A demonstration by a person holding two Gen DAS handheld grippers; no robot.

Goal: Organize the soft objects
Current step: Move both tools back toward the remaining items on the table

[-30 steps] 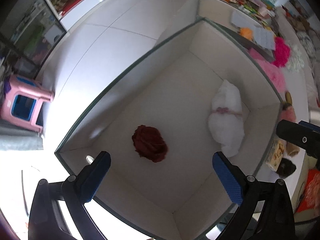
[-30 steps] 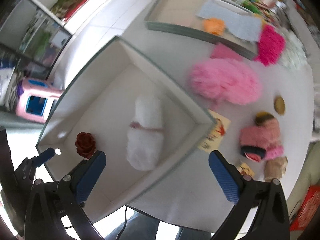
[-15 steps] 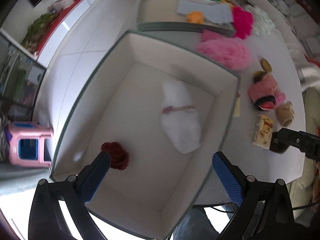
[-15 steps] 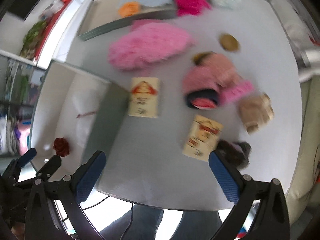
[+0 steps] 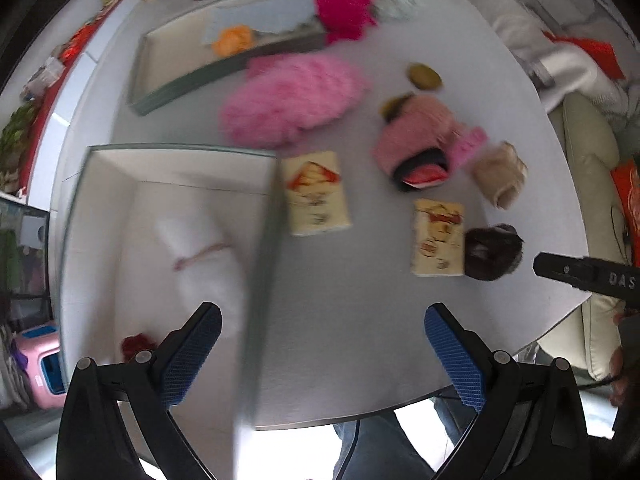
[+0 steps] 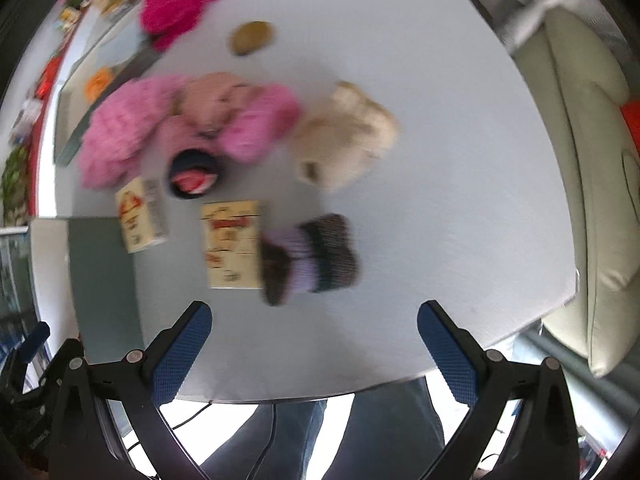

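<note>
My left gripper [image 5: 322,354] is open and empty, hovering over the right wall of a white open box [image 5: 172,154]. Inside the box lie a white fluffy roll [image 5: 204,256] and a dark red flower [image 5: 134,346]. My right gripper [image 6: 314,354] is open and empty above the table's near edge, just short of a dark striped knitted piece [image 6: 310,258]. On the table lie a fluffy pink piece [image 5: 292,98], a pink knitted hat [image 5: 420,140], a beige plush [image 6: 344,140] and the dark knit [image 5: 492,252].
Two printed cream packets [image 5: 316,194] [image 5: 438,236] lie right of the box. A shallow tray [image 5: 180,80] at the back holds an orange item [image 5: 232,40]; a magenta fluffy piece [image 5: 346,6] sits beside it. A pale sofa [image 6: 592,160] is on the right. A person's legs show below the table edge [image 6: 320,394].
Both grippers have swung right, away from the box interior toward the table with the loose soft items. The right gripper now faces the dark striped knit. Both stayed open.
</note>
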